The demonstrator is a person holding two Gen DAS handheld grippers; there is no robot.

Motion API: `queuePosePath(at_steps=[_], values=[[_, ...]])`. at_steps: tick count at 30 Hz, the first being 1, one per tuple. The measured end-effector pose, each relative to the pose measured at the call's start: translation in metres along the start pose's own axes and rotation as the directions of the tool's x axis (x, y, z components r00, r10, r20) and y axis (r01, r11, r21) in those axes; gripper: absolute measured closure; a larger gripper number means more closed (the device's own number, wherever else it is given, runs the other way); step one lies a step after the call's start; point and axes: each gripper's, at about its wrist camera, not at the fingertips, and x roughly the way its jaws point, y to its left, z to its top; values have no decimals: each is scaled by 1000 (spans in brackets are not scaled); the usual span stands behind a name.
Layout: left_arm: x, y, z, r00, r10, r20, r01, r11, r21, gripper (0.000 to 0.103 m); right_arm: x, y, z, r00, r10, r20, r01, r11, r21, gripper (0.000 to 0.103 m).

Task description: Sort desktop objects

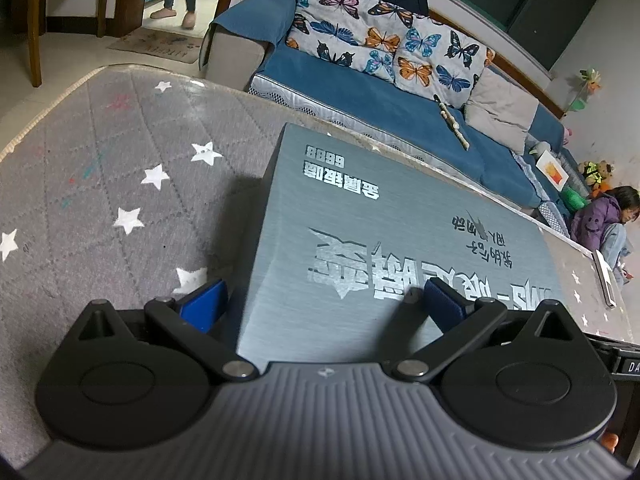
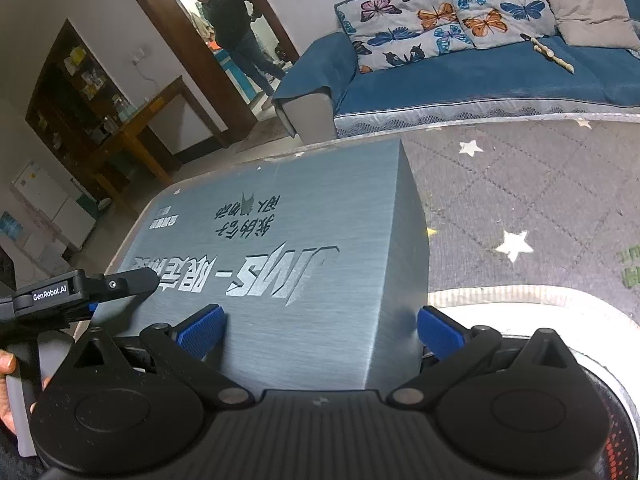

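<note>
A large grey-blue box [image 1: 400, 208] with silver lettering lies flat on the grey star-patterned table mat [image 1: 120, 184]. My left gripper [image 1: 324, 306] is open wide across the box's near left corner. Its left pad is beside the box's side face and its right pad is over the top. In the right wrist view, my right gripper [image 2: 320, 332] is open wide across the near right corner of the box [image 2: 304, 220], one pad over the top and one beside the right side face. The left gripper's black finger [image 2: 132, 282] rests over the box's left end.
A blue sofa [image 1: 360, 100] with butterfly cushions runs behind the table. A silvery flat object [image 1: 604, 280] and a black device [image 1: 624, 364] lie at the right. A white-rimmed round object [image 2: 520, 300] sits below my right gripper. One person sits on the floor [image 1: 600, 216]; another stands in the doorway [image 2: 236, 24].
</note>
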Motion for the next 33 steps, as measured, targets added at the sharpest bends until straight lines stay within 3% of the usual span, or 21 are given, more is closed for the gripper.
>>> queuePosePath(at_steps=[19,33], values=[[18,6,-10,1000,-8,-6,8,1000,-11,0,-4,10,2,1000,-14,6,14,1000,-15,0],[-12,-14,3,999,-11,40,11,1000,4,0,-37,27,7,998,-5,55,6,1000,-24,0]])
